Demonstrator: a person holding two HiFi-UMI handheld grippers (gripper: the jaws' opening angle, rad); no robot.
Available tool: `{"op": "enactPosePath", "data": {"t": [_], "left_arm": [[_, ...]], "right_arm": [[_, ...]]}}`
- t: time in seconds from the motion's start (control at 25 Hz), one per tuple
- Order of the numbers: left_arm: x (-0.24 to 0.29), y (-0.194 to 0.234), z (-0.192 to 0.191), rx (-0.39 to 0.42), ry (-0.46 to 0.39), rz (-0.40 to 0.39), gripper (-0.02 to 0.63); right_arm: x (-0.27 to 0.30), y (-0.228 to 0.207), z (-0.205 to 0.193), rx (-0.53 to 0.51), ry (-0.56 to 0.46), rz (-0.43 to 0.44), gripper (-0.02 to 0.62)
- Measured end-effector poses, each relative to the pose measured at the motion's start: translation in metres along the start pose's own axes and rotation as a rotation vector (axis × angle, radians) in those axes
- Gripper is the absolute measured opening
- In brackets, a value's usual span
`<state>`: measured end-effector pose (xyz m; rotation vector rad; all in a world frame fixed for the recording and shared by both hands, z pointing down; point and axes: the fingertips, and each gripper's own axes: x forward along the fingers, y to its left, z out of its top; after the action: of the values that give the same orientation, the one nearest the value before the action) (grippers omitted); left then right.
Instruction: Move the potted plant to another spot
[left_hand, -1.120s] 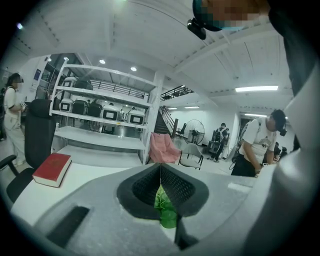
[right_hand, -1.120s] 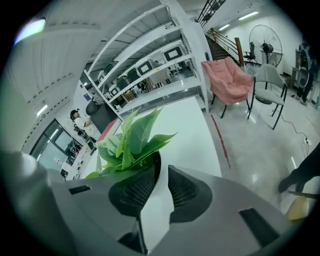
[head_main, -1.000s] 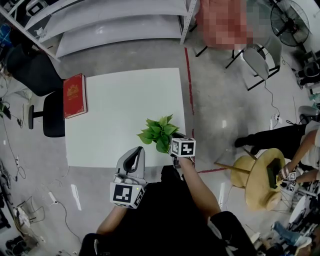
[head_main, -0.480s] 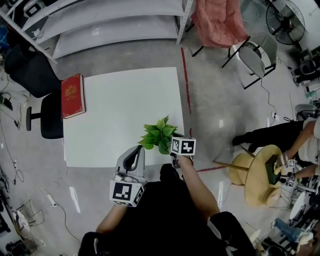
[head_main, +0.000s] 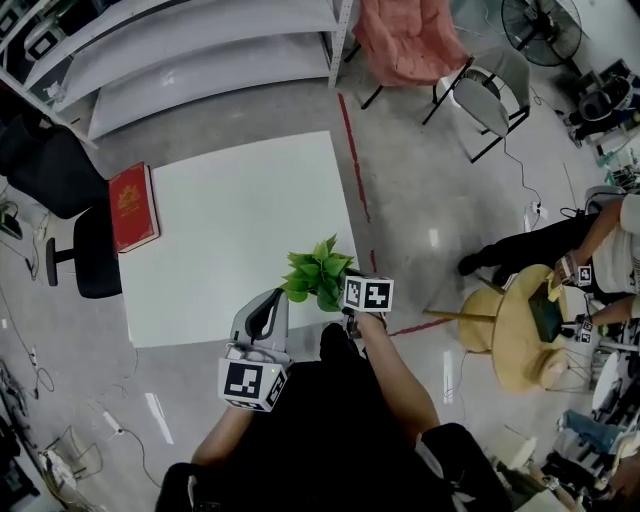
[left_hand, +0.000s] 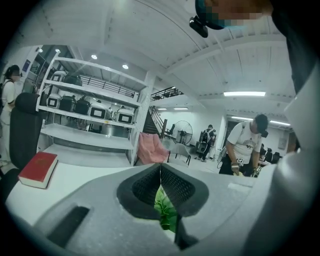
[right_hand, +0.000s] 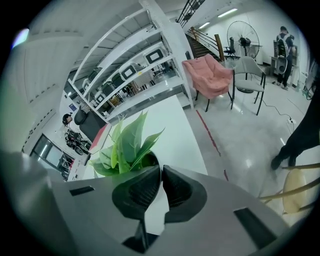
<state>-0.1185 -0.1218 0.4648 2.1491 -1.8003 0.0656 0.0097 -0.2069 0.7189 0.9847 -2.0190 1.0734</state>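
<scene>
The potted plant (head_main: 318, 275), green leaves in a white pot, is over the front right corner of the white table (head_main: 230, 220). My right gripper (head_main: 350, 289) is shut on the pot's rim, and in the right gripper view the leaves (right_hand: 125, 145) rise just left of its closed jaws (right_hand: 161, 169). Whether the pot rests on the table or hangs above it cannot be told. My left gripper (head_main: 271, 300) sits at the table's front edge, left of the plant, shut with nothing held. In the left gripper view, green leaves (left_hand: 164, 210) show through the gap below its tips (left_hand: 160, 167).
A red book (head_main: 132, 206) lies on the table's left edge, with a black office chair (head_main: 88, 250) beside it. White shelving (head_main: 200, 50) stands behind the table. To the right are a pink chair (head_main: 405, 45), a grey chair (head_main: 490, 100) and people at a round wooden table (head_main: 520, 340).
The head view has swung, so the table and book sit further left and up. The plant stays in my right gripper near the table's front right corner. The left gripper has not moved.
</scene>
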Motion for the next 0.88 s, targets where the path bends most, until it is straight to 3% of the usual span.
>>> {"op": "enactPosePath", "data": {"t": [0.88], "left_arm": [[0.014, -0.064, -0.004, 0.064, 0.044, -0.241, 0.017]], "right_arm": [[-0.07, -0.058, -0.059, 0.253, -0.104, -0.085, 0.028]]}}
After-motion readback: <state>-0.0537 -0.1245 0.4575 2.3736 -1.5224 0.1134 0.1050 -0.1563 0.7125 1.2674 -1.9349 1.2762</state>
